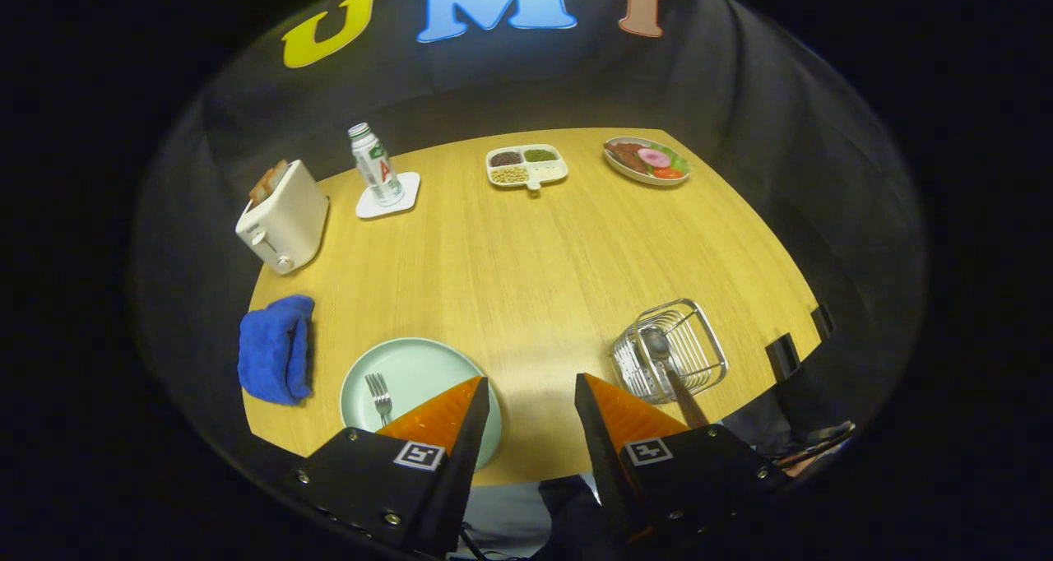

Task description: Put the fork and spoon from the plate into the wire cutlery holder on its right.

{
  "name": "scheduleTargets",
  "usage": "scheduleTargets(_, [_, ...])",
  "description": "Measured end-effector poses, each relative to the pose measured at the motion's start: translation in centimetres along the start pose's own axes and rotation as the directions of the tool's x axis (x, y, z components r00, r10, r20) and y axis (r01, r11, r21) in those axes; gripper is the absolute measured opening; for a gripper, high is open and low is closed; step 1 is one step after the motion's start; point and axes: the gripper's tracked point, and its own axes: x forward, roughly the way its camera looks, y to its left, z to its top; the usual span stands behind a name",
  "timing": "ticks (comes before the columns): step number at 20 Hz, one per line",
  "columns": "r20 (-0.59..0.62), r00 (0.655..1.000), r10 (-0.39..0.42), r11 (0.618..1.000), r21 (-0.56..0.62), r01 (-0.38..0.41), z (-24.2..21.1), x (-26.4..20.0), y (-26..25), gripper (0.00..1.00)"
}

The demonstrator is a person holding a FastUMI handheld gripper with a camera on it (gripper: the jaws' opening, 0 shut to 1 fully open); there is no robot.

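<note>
Jaws of gripper (531, 396) wide apart, empty, above table (526, 265).

the gripper (531, 388) is held high above the table, its two fingers (448, 417) spread wide apart, gripping nothing and touching nothing.

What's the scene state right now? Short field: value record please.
gripper: open, fingers apart above the near table edge, holding nothing
fork: silver metal fork lying on the round pale green plate
spoon: metal spoon already standing in the wire cutlery holder
holder position: right of the plate, apart from it
table: round wooden table
remaining: fork not yet moved
</note>
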Motion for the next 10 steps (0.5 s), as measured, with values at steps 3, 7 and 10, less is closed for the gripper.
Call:
scheduleTargets(3, [-0.022, 0.999, 0.038, 0.997, -0.073, -0.039, -1.7, 0.2, 3.1, 0.65])
scheduleTargets(7, [-0.059, 0.995, 0.086, 0.983, -0.157, -0.094, -4.1, 0.7, 6.9, 0.65])
scheduleTargets(10, [-0.089, 0.99, 0.112, 0.969, -0.212, -0.129, -5.7, 1.2, 9.3, 0.65])
